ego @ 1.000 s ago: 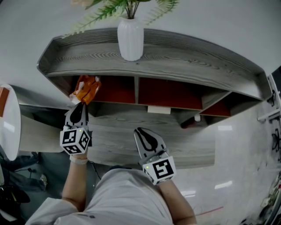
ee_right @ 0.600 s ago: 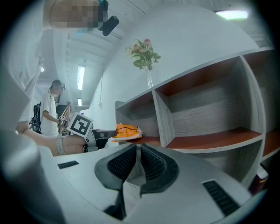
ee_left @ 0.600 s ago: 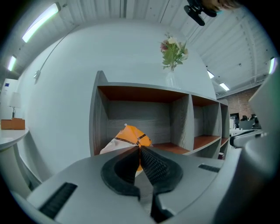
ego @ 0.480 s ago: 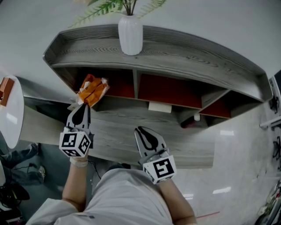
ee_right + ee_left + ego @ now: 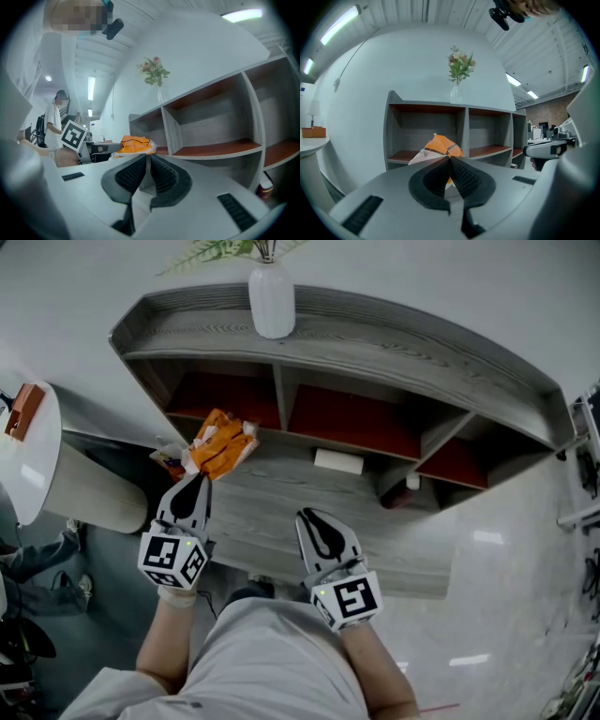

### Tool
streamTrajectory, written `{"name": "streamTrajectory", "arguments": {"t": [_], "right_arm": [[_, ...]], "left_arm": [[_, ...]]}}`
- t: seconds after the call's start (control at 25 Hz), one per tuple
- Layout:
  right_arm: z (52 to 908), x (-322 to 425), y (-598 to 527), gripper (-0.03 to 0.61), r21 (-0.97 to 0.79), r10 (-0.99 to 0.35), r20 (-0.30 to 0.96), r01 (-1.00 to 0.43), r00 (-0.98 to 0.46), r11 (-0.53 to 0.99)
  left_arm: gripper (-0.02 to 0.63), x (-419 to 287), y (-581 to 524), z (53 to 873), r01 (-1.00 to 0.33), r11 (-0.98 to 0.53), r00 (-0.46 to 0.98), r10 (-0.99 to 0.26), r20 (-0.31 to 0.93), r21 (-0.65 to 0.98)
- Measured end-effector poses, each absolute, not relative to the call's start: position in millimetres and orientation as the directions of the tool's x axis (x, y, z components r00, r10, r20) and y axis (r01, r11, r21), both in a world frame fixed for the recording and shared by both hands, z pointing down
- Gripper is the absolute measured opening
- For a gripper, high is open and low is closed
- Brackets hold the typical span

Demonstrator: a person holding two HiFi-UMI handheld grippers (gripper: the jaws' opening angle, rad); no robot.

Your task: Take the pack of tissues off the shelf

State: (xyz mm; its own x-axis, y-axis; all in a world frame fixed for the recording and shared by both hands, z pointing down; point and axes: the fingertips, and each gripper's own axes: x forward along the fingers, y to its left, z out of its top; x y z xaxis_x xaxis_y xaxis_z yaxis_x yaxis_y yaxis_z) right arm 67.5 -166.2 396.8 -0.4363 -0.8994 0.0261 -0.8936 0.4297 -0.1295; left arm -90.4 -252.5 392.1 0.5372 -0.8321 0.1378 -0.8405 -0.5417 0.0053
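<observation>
An orange and white pack of tissues (image 5: 221,444) hangs in the air in front of the grey shelf unit (image 5: 375,343), clear of its left compartment. My left gripper (image 5: 199,478) is shut on the pack's near end; the left gripper view shows the pack (image 5: 439,146) pinched at the jaw tips of that gripper (image 5: 449,159). Lower and to the right, my right gripper (image 5: 312,517) is shut with nothing in it. The right gripper view shows the pack (image 5: 133,143) to the left, beyond that gripper's (image 5: 146,157) tips.
A white vase (image 5: 271,298) with flowers stands on the shelf top. A small white box (image 5: 337,461) lies on the lower board, and a dark bottle (image 5: 401,493) sits in the right compartment. A round white table (image 5: 28,465) is at far left. A person stands behind in the right gripper view.
The left gripper has pulled the tissue pack out of the left compartment, toward me and to the right. The right gripper has stayed about where it was.
</observation>
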Motion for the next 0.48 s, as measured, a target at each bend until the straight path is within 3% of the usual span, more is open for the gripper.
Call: {"name": "streamTrajectory", "arguments": {"t": [0.48], "right_arm": [[406, 115, -149, 0.040, -0.126, -0.923, 0.042, -0.919, -0.382, 0.374]], "left_arm": [[0.017, -3, -199, 413, -0.721, -0.692, 0.684, -0.704, 0.192, 0.029]]}}
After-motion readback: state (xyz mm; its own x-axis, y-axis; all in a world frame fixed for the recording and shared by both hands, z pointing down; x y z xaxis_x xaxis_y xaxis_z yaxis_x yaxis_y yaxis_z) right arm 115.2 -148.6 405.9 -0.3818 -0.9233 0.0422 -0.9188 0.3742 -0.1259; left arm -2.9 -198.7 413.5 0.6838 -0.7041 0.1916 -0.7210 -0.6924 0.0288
